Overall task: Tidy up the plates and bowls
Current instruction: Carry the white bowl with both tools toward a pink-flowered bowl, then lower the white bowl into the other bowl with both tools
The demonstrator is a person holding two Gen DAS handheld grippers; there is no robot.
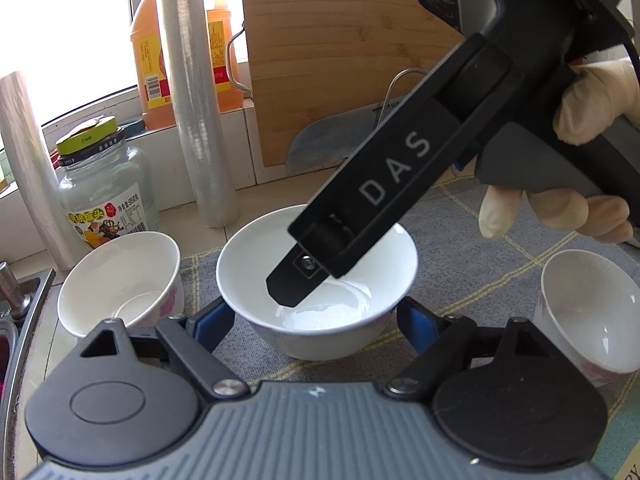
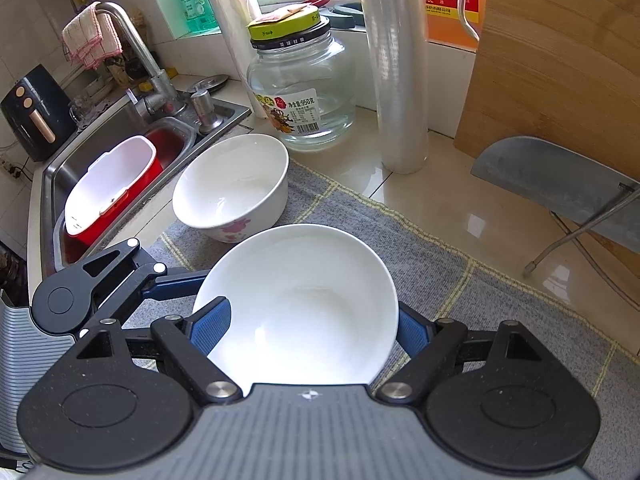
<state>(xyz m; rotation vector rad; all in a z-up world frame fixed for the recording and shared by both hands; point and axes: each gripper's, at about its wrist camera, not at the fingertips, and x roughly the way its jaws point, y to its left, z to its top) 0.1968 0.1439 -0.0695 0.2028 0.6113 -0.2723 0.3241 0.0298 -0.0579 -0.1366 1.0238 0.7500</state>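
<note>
White and unpatterned, the plain bowl (image 2: 304,280) sits on the grey checked mat (image 2: 460,280) that covers the near part of the worktop (image 2: 460,208), toward the mat's sink-side edge, and both tools meet at it. From the left wrist view the left gripper (image 1: 314,312) straddles it low down, one blue pad against each side of the wall, so it looks clasped on the plain bowl. The right gripper (image 2: 310,312) comes in steeply from above, held by a gloved hand (image 1: 592,108). One of its fingers (image 1: 296,284) dips inside the rim while the other stands just outside the opposite wall. Whether it is actually squeezing I cannot tell. Two more bowls with pink flower prints stand close by: the left floral bowl (image 2: 232,184) at the mat's corner nearest the sink (image 2: 56,184), just beside the plain bowl, and the right floral bowl (image 1: 592,312) further along the mat on the other side. Behind them, along the back edge of the worktop, stand a glass jar (image 2: 302,80) with a green lid and a tall roll of cling film (image 2: 400,80). A bamboo cutting board (image 2: 560,60) leans at the back with a cleaver (image 2: 560,184) propped against it. A red basin (image 2: 152,168) holding a white tub lies in the sink.
</note>
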